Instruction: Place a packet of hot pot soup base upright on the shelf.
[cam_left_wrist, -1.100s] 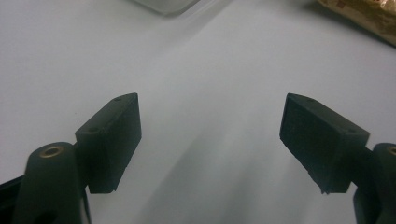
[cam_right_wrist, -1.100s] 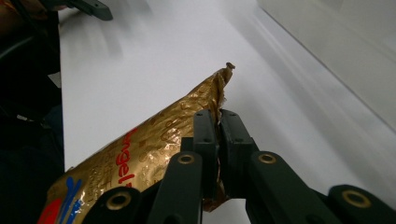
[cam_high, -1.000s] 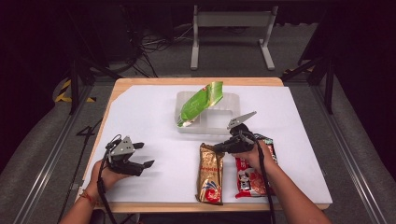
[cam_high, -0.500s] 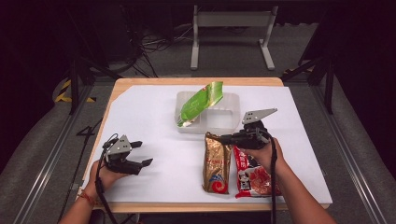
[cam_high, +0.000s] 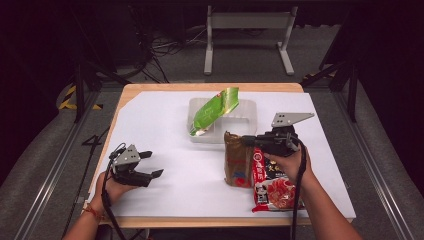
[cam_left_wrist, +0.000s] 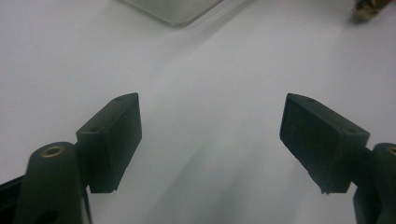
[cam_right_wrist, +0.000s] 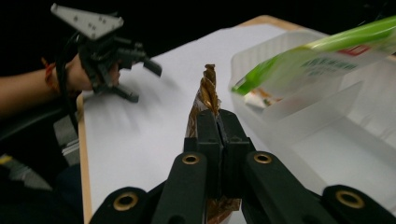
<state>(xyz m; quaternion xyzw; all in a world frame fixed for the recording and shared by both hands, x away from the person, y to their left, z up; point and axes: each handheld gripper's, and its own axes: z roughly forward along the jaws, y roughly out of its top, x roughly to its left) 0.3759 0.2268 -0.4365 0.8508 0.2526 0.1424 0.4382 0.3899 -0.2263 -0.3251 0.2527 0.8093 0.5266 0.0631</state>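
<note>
Brown snack packet (cam_high: 237, 159), right of centre frame, was pinched at its top seam by the right gripper (cam_high: 248, 141), jaws shut on it, just below the clear tub (cam_high: 248, 111) holding a green packet (cam_high: 215, 111). Raising it clear of the rim before lowering would probably serve best. Left gripper (cam_high: 151, 164), lower left, sat wide and empty on the counter (cam_high: 165, 115).

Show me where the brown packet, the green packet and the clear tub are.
brown packet (cam_high: 238, 162), high view, middle of its front face.
green packet (cam_high: 215, 110), high view, middle of its green face.
clear tub (cam_high: 248, 106), high view, right part of its rim.
</note>
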